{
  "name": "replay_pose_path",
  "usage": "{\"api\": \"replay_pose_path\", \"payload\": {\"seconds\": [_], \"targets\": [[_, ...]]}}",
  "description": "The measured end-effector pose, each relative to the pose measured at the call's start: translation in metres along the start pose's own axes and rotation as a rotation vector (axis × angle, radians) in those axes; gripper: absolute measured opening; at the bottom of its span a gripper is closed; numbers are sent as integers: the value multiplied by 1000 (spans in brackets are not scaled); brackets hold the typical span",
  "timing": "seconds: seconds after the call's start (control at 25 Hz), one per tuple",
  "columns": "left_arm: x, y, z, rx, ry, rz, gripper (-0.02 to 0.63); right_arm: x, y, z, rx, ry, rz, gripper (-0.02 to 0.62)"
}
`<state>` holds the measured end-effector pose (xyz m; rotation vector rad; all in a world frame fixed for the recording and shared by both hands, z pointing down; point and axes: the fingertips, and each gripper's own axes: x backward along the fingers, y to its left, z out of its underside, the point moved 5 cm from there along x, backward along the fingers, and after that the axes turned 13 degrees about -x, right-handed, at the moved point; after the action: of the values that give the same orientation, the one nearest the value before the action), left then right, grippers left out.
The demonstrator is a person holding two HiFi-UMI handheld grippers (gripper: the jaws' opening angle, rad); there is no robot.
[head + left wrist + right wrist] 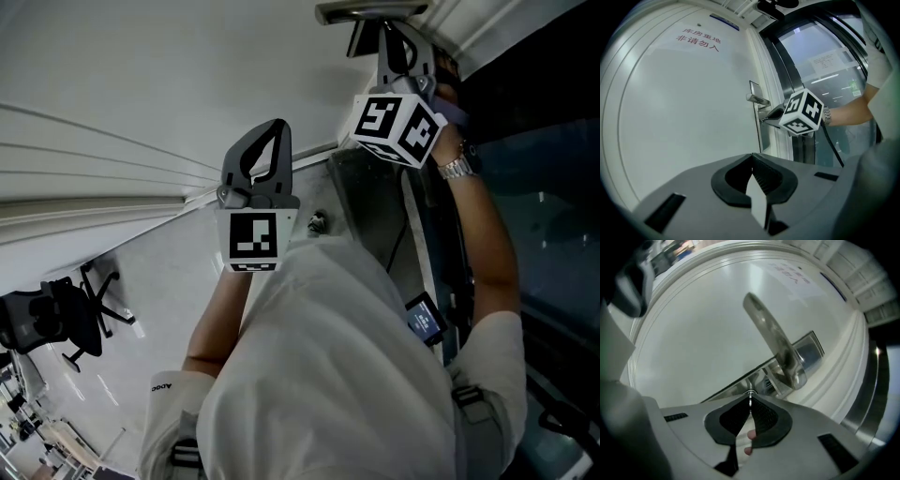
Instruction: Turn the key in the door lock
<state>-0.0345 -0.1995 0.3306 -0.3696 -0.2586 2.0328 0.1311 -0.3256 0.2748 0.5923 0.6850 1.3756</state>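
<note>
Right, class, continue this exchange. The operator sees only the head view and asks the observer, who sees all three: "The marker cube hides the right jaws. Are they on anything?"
Observer: Yes. The right gripper view shows the right gripper shut on the key.
Operator: Where is the key?
Observer: In the left gripper view, that gripper's tip is at the plate, just below the handle.
Operator: Any writing nearby?
Observer: A sign in red lettering, high on the door.
</note>
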Motion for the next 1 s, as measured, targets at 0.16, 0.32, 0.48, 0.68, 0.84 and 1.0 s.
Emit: {"api": "replay_pose_path", "payload": {"seconds": [0.16, 0.32, 0.48, 0.68, 0.84, 1.0], "targets": [[-5, -1, 1, 3, 0, 9, 11, -2, -12, 1, -344, 32, -64, 12], [-5, -1, 4, 2, 8, 18, 10, -3, -17, 3, -616, 40, -139, 11], [-8, -2, 2, -3, 10, 21, 11, -8, -26, 9, -932, 58, -227, 11], [-9, -4, 1, -12, 13, 14, 10, -10, -34, 21, -1357, 92, -344, 11], [-10, -6, -3, -13, 12, 9, 10, -12, -36, 26, -1690, 112, -419, 11], [-6, -9, -4, -14, 16, -1, 11, -11, -34, 28, -1910, 115, -467, 12]]}}
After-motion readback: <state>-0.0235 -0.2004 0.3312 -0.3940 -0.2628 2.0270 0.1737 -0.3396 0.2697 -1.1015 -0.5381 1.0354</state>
